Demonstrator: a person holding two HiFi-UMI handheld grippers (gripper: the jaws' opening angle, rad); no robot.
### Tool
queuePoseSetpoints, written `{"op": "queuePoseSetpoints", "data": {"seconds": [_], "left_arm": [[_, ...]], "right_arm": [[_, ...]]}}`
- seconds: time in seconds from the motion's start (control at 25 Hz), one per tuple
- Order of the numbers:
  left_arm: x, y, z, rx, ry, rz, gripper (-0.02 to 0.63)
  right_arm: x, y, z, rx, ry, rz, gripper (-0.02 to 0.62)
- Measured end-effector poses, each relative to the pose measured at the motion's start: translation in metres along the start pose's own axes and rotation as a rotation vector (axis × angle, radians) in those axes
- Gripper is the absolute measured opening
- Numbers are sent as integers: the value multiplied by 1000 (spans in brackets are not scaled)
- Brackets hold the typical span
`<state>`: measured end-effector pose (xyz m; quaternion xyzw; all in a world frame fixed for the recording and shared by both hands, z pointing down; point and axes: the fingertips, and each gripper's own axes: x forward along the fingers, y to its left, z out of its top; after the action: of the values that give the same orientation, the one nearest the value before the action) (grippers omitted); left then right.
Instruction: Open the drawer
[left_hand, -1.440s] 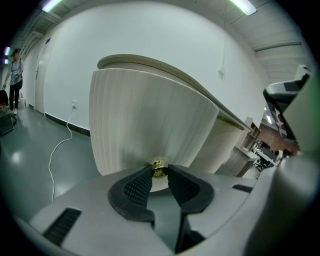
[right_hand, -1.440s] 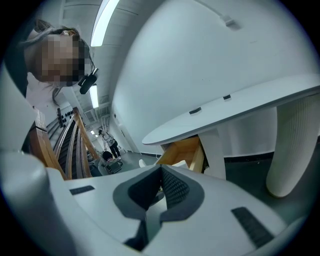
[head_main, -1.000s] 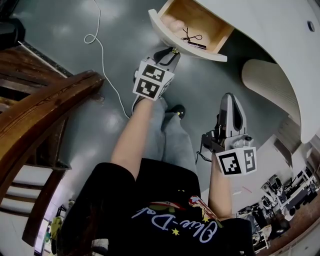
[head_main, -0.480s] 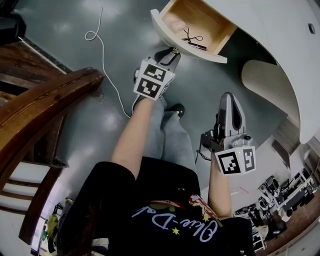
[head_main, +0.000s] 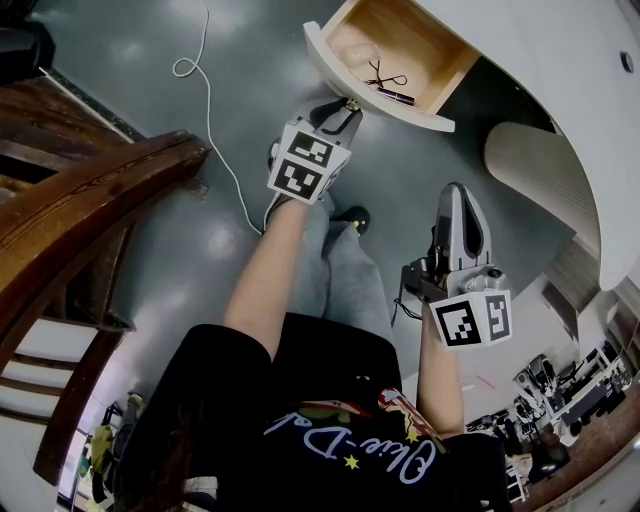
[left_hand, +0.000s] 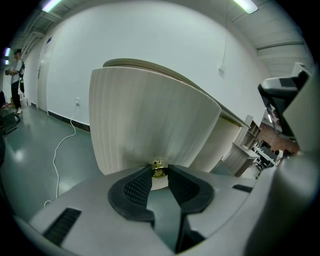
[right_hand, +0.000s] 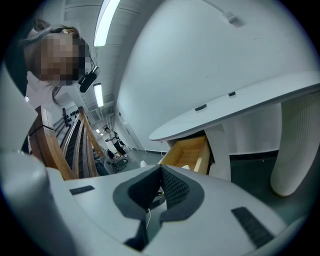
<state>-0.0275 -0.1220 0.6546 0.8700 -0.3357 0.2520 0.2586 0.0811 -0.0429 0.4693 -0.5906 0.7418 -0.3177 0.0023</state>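
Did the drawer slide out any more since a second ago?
No, not that I can see. The drawer front sits just as far from the desk leg as before.

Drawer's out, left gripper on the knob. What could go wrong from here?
1. Left gripper pinches the small brass knob with its jaw tips only; a pull could slip it off.
2. Drawer already stands far out; pulling more might drop it and the small dark items inside.
3. White cable on the floor runs by the person's leg: a trip risk.
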Motion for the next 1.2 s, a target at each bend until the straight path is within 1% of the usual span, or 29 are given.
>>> {"op": "queuePoseSetpoints", "data": {"seconds": [0.4, 0.48, 0.56, 0.72, 0.92, 1.2], "left_arm": [[-4, -3, 0, 15, 4, 4, 98], [-4, -3, 0, 5, -3, 5, 98], [-5, -5, -1, -9, -6, 7, 98], [-7, -6, -1, 11, 3, 8, 98], [-9, -8, 0, 12, 4, 17, 98], [-8, -8, -1, 2, -23, 22, 98]], "right_arm": [[1, 2, 1, 0, -5, 26, 0], [0, 2, 0, -1, -3, 40, 0], [-3, 1, -1, -8, 8, 55, 0], [-12, -2, 4, -29, 20, 76, 0], [-26, -12, 9, -40, 32, 80, 0], [-42, -22, 8, -46, 22, 95, 0]]}}
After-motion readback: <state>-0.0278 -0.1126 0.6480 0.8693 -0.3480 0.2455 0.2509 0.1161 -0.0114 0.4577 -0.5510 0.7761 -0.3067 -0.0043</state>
